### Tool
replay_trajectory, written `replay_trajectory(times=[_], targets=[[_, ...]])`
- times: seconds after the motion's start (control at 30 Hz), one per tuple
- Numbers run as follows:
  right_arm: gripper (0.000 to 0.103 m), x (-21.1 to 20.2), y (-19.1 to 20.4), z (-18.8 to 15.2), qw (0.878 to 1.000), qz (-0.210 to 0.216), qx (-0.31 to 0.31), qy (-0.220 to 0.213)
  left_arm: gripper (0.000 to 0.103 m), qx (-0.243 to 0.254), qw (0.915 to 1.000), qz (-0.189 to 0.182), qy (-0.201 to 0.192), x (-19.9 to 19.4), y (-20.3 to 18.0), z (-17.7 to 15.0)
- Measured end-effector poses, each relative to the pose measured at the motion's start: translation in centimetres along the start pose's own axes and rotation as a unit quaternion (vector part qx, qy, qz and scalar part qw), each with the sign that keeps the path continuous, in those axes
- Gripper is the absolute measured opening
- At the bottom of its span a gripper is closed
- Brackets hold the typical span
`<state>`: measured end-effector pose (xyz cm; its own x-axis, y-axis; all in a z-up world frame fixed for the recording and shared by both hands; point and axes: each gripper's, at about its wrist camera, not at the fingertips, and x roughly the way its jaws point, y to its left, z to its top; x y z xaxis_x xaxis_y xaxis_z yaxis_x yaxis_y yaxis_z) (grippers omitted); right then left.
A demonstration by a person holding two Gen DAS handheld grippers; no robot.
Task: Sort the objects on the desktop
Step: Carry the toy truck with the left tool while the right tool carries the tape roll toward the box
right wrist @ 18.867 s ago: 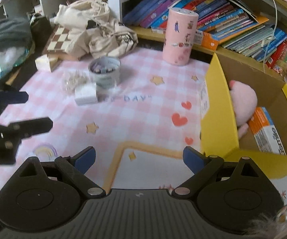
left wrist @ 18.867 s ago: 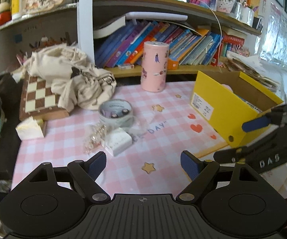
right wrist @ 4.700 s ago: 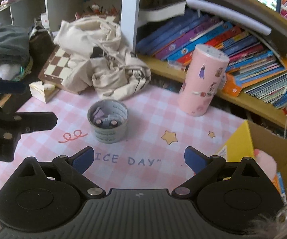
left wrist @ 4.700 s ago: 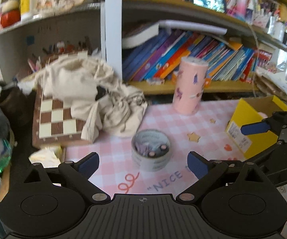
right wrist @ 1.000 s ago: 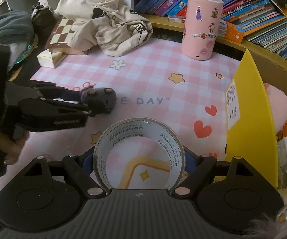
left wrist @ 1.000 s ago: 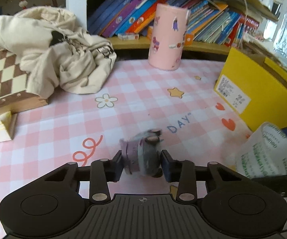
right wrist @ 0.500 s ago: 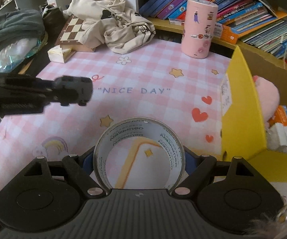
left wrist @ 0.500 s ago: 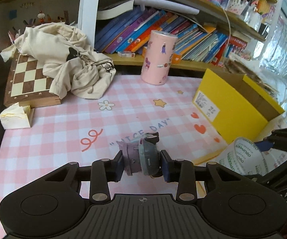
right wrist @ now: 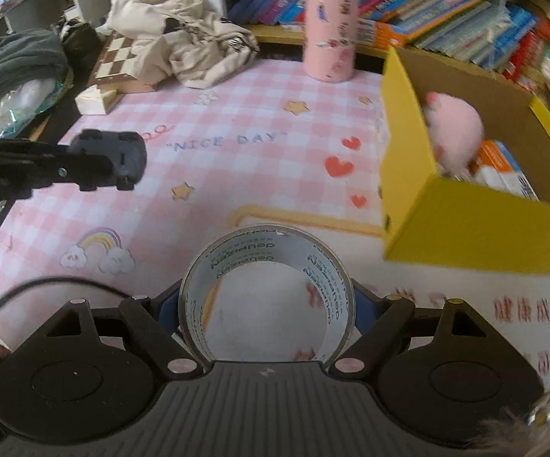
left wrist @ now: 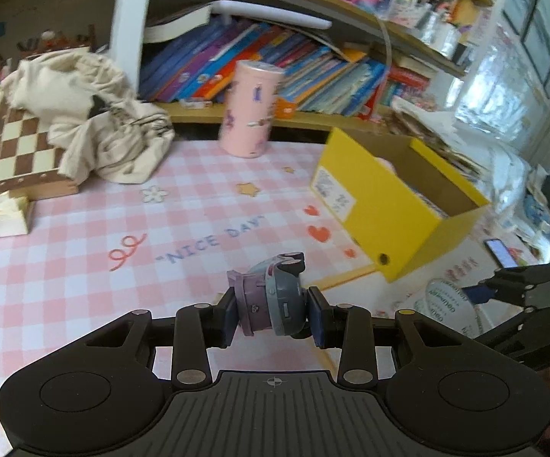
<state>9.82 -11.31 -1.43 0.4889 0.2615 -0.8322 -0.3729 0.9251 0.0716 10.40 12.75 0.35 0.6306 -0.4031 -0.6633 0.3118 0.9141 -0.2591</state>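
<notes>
**Tape roll and small toys held above the pink desk mat**

Tape roll [left wrist: 440, 299], seen from the left wrist camera, shows at the lower right, clamped in the right gripper [left wrist: 461, 297] beyond the near corner of the yellow cardboard box [left wrist: 385, 224]. The left gripper [left wrist: 273, 314] is closed on a small bundle of purple and grey toy pieces [left wrist: 269, 301], its blue pads pressing both sides, raised over the pink checked mat [left wrist: 84, 251]. Farther back stand a pink cylindrical tin [left wrist: 250, 108], a crumpled cream cloth bag [left wrist: 95, 122] lying partly on a chessboard [left wrist: 23, 152], and shelves of books [left wrist: 275, 64].

From the right wrist camera, the right gripper [right wrist: 267, 304] grips the tape roll [right wrist: 267, 278] on its outer sides, the hollow core facing the lens. The yellow cardboard box [right wrist: 473, 228] sits just to the right, open, with a pink plush toy [right wrist: 454, 129] and small cartons [right wrist: 503, 171] inside. The left gripper [right wrist: 107, 160] reaches in from the left with its load, blurred. The pink cylindrical tin [right wrist: 332, 26] stands at the mat's [right wrist: 236, 175] far edge.
</notes>
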Motion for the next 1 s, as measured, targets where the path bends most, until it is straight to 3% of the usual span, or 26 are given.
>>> replay_trajectory(times=[0.53,1.0], targets=[[0.083,-3.2,-3.6,-4.5,0.995,-0.045,0.092,-0.012,0.035,0.082,0.9927,-0.079,0.040,3.0,-6.4,0.3],[0.083,-5.6,-9.3,-6.4,0.991,-0.064,0.119,-0.020,0.035,0.111,0.9869,-0.106,0.050,5.6,-12.7,1.1]])
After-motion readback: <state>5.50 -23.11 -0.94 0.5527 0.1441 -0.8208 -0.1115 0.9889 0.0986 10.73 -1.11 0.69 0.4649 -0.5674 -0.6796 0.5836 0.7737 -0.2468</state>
